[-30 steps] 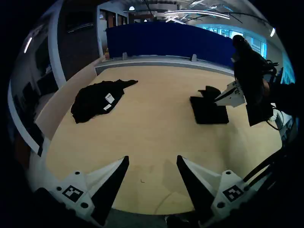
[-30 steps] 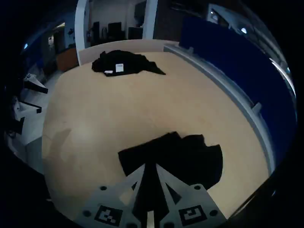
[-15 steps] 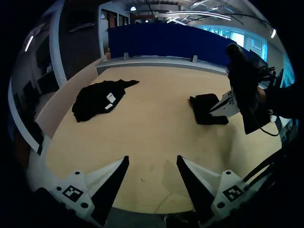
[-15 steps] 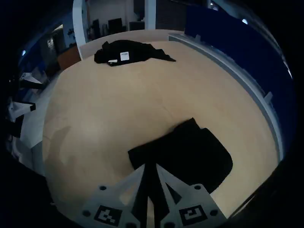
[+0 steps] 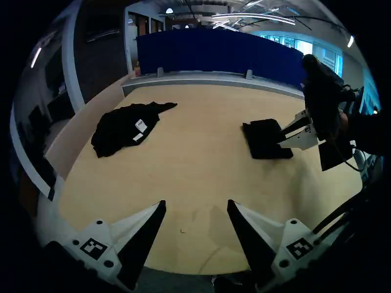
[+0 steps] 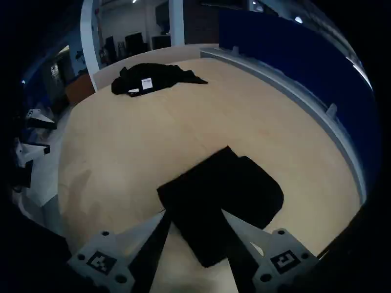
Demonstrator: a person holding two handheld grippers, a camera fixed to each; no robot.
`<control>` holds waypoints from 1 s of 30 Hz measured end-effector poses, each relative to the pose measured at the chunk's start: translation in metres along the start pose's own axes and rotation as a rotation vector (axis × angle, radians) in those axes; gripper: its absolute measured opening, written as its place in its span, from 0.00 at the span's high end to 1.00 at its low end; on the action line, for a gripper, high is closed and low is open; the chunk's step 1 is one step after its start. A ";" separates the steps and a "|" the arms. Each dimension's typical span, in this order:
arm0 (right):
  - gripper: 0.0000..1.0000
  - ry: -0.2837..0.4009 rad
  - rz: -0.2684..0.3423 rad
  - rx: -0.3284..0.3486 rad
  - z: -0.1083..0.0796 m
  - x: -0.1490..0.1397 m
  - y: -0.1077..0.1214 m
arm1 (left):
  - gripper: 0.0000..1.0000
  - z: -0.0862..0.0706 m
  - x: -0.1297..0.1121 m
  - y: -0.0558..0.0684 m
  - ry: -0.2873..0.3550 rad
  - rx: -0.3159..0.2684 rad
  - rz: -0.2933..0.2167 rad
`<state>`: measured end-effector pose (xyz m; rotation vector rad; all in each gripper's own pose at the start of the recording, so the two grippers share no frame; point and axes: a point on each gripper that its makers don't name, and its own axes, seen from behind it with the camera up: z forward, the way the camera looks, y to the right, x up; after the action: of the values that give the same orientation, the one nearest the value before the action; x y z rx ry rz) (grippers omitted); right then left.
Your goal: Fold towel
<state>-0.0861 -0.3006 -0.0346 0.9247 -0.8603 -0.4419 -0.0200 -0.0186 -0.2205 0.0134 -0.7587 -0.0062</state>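
Right gripper (image 6: 195, 215): opening out wide after being pinched nearly closed half a second ago; gripping nothing now; sitting at lower centre of the right gripper view, fingertips straddling the near edge of the towel; contact with the cloth not being discernible.

Black towel (image 6: 229, 190): lying released on the wooden table (image 5: 195, 161) as a compact dark rectangle, flatter and squarer than a second ago; showing centre right in the left gripper view (image 5: 266, 139), just at the tips of the right gripper (image 5: 293, 136).

Left gripper (image 5: 195, 227): staying spread open at bottom centre of its own view, gripping nothing, hovering over bare table well apart from the towel.

Black garment heap with white tags (image 5: 124, 128): lying unmoved at centre left, well apart from the towel; appearing upper left in the right gripper view (image 6: 151, 80).

Blue partition (image 5: 220, 51): running along the far table edge, upper centre.

Task reading: letting go suggests this fold being laid down; folding likely nearing completion, possibly needing only smoothing.
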 end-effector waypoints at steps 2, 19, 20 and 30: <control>0.33 -0.005 -0.001 -0.008 -0.004 -0.007 0.003 | 0.07 0.000 0.000 0.000 0.000 -0.001 0.000; 0.33 -0.064 0.043 -0.050 -0.025 -0.066 0.013 | 0.07 0.005 0.003 0.009 -0.001 -0.015 0.011; 0.33 -0.069 0.042 -0.050 -0.025 -0.070 0.013 | 0.07 0.005 0.003 0.009 -0.001 -0.015 0.011; 0.47 -0.083 0.062 -0.057 -0.018 -0.082 0.013 | 0.07 0.005 0.004 0.010 -0.002 -0.015 0.013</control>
<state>-0.1212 -0.2295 -0.0665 0.8294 -0.9448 -0.4510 -0.0207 -0.0091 -0.2142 -0.0061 -0.7605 0.0006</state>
